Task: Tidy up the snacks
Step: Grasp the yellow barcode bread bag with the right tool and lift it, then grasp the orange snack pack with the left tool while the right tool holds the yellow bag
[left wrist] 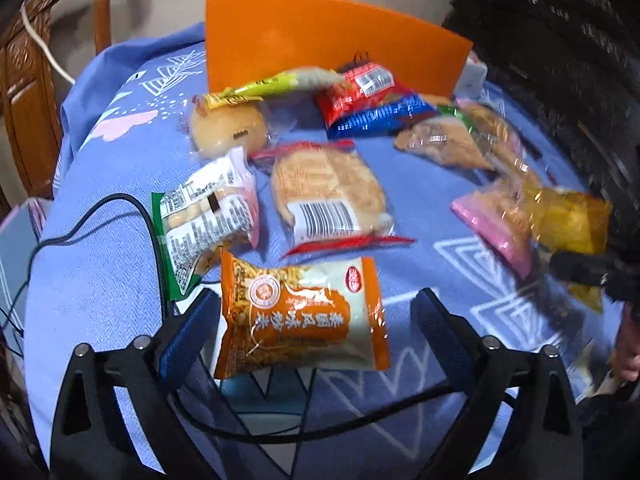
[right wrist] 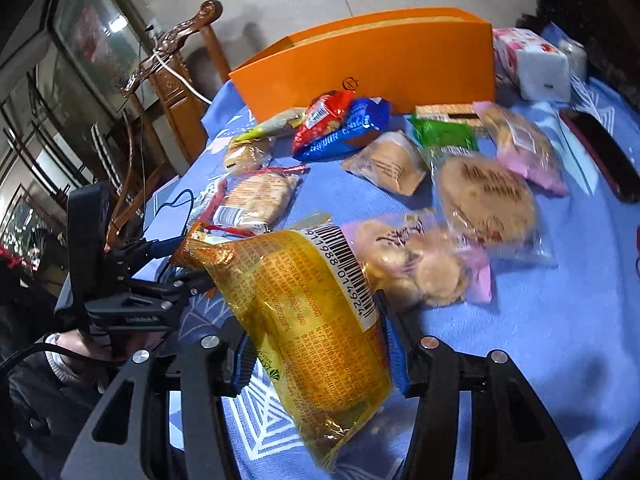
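Several wrapped snacks lie on a table under a blue patterned cloth (left wrist: 100, 280). An orange box (left wrist: 332, 36) (right wrist: 380, 68) stands behind them. My left gripper (left wrist: 316, 300) is open and straddles an orange and white snack packet (left wrist: 304, 320) that lies flat. Its left pad sits at the packet's edge and its right pad stands clear. My right gripper (right wrist: 320, 344) is shut on a yellow foil packet (right wrist: 304, 312), held tilted above the cloth. That yellow packet (left wrist: 572, 220) also shows blurred at the right of the left wrist view.
A barcode-labelled cake packet (left wrist: 328, 196), a red packet (right wrist: 324, 116), a blue packet (right wrist: 352, 128) and round biscuit packs (right wrist: 484, 200) fill the middle. A tissue pack (right wrist: 532, 64) sits right of the box. A black cable (left wrist: 100, 216) crosses the left side. A carved wooden chair (left wrist: 28, 92) stands behind.
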`<state>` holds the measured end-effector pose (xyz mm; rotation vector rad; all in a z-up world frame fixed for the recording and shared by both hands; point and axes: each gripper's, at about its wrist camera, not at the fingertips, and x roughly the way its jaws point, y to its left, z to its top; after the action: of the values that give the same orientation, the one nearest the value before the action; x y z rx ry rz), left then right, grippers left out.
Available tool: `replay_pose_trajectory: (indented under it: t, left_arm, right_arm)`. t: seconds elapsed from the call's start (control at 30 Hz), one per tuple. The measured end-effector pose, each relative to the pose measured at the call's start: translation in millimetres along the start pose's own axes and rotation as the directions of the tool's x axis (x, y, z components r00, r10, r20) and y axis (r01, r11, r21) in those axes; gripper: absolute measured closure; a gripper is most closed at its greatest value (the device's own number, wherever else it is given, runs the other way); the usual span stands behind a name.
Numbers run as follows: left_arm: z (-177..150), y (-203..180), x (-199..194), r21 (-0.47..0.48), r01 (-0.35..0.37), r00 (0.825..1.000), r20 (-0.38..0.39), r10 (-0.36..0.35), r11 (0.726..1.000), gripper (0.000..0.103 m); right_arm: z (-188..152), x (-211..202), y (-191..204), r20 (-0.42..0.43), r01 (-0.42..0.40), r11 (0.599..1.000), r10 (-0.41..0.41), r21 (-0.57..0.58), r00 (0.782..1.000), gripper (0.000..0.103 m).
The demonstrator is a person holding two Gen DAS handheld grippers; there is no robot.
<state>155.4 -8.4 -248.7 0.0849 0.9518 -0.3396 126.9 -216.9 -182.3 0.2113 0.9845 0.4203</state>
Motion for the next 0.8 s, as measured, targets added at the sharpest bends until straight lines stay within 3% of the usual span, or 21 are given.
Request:
replay_pose_trajectory:
  t: [0.03, 0.1, 0.3, 0.4, 0.47, 0.53, 0.63, 0.67, 0.73, 0.8]
  left_arm:
    - [-0.8, -0.7, -0.4, 0.014, -0.025, 1.0, 0.005, 0.025, 1.0, 0.024]
    - [-1.9, -2.3, -1.3, 0.04, -0.058, 0.998, 0.012, 0.058, 0.997, 0.032]
    - [-3.6, 2.8, -12.8, 0.021, -0.02, 0.999, 0.039, 0.019, 1.0, 0.049]
    - [-6.0, 4.3, -14.2, 0.002, 0.013, 0.999, 0.031, -0.013, 1.0, 0.049]
    - [-7.1, 3.5, -13.7, 0.0, 0.045, 0.999, 0.006, -0.045, 0.999, 0.038]
    - [-9.6, -4.7, -11.4, 0.04, 0.027, 1.0, -0.01, -0.026, 0.999, 0.024]
    - [-19.0, -20.0, -8.8, 0.142, -0.029, 1.0, 0.004, 0.029, 0.989, 0.017]
    - [-19.5, -19.0, -8.9, 0.132, -0.023, 1.0, 0.009, 0.022, 0.991, 0.017]
    - [-18.0, -15.0, -10.6, 0.112, -0.025, 1.0, 0.019, 0.023, 0.993, 0.029]
    - [-18.3, -12.9, -12.8, 0.109, -0.024, 0.999, 0.025, 0.021, 0.994, 0.034]
  right_arm:
    - [-1.6, 0.3, 1.0, 0.001, -0.002, 1.0, 0.002, 0.003, 1.0, 0.05]
    - [-2.7, 0.8, 1.4, 0.0, -0.002, 1.0, 0.002, 0.0, 1.0, 0.05]
    - [-3.7, -0.9, 1.2, 0.011, 0.0, 1.0, 0.0, 0.008, 1.0, 0.05]
    - [-5.2, -3.2, 0.4, 0.014, 0.003, 1.0, -0.004, 0.017, 1.0, 0.05]
    - [-5.8, -4.1, -0.1, 0.014, 0.005, 1.0, -0.006, 0.024, 1.0, 0.05]
    - [-7.1, -4.1, 0.6, 0.014, 0.004, 1.0, -0.005, 0.026, 1.0, 0.05]
    - [-8.3, -4.2, 3.3, 0.013, 0.011, 1.0, -0.011, 0.018, 1.0, 0.05]
    - [-9.1, -3.7, 4.3, 0.012, 0.014, 1.0, -0.014, 0.016, 1.0, 0.05]
    - [-9.1, -3.6, 5.0, 0.011, 0.008, 1.0, -0.009, 0.021, 1.0, 0.05]
    - [-9.0, -3.7, 5.6, 0.013, 0.007, 1.0, -0.007, 0.02, 1.0, 0.05]
